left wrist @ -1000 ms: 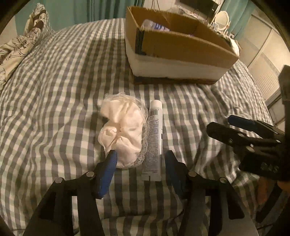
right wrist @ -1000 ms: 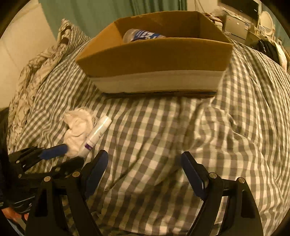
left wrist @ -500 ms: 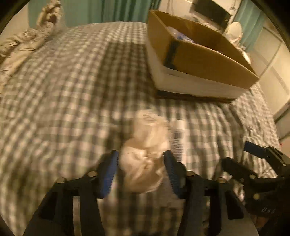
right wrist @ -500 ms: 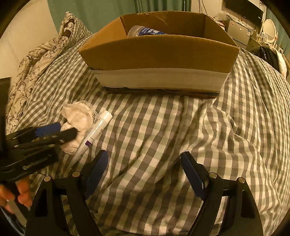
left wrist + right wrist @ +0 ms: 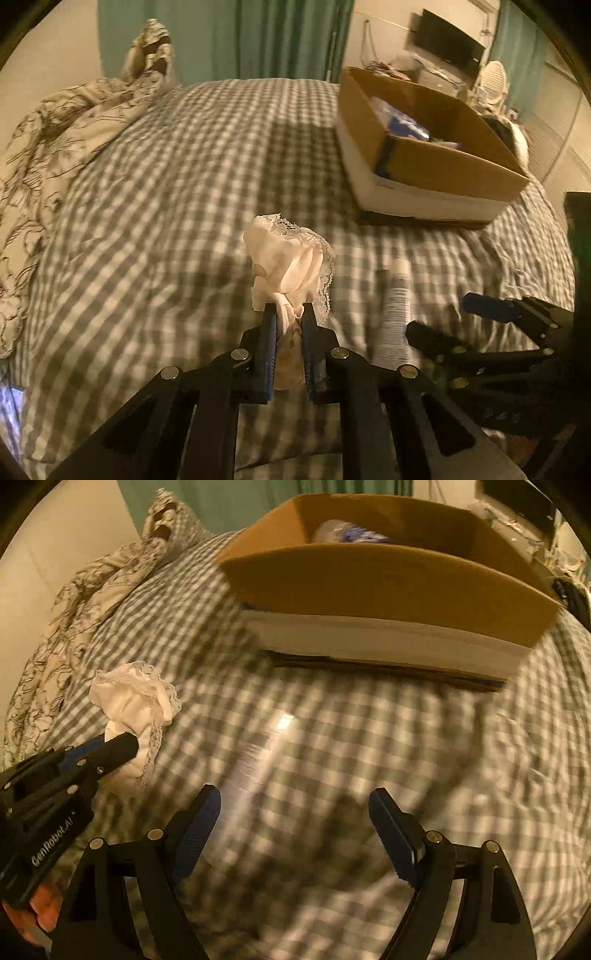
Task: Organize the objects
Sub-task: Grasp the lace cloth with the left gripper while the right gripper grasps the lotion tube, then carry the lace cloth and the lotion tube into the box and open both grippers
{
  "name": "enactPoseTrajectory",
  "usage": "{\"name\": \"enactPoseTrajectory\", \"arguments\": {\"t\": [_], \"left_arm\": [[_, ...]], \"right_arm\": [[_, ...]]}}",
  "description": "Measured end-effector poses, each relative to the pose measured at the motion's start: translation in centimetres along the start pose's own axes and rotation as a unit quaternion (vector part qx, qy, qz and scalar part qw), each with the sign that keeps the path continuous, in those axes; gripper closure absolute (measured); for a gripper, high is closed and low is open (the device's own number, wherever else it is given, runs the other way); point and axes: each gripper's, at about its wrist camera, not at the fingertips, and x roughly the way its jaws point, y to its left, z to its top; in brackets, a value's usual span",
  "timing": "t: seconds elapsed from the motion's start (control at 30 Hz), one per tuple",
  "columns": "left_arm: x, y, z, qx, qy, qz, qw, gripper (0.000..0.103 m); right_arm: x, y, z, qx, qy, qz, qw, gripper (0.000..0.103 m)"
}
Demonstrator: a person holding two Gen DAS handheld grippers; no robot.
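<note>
The left gripper is clamping the white lace-trimmed cloth bundle above the grey checked bed; the right gripper is hovering spread wide.

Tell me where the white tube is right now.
The white tube lies on the checked bedspread, just right of the left gripper and its lacy cloth.

The crumpled white cloth with lace trim looks soft and matt. The grey-and-white checked bedspread is woven fabric — the brown cardboard box dull, papery. The blurred white tube seems glossy plastic.
</note>
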Motion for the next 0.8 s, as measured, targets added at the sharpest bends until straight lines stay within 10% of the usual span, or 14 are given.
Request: {"name": "enactPoseTrajectory", "arguments": {"t": [0.3,0.8], "left_arm": [[-0.9,0.2,-0.9,0.001,0.009,0.009,0.9999,0.091],[-11.3,-5.9,1.9,0.046,-0.075,-0.010,0.9961,0.091]], "right_arm": [[2.3,3.0,0.1,-0.028,0.017,-0.017,0.999,0.083],[-15.3,-0.7,-0.1,-0.010,-0.145,-0.026,0.989,0.086]]}}
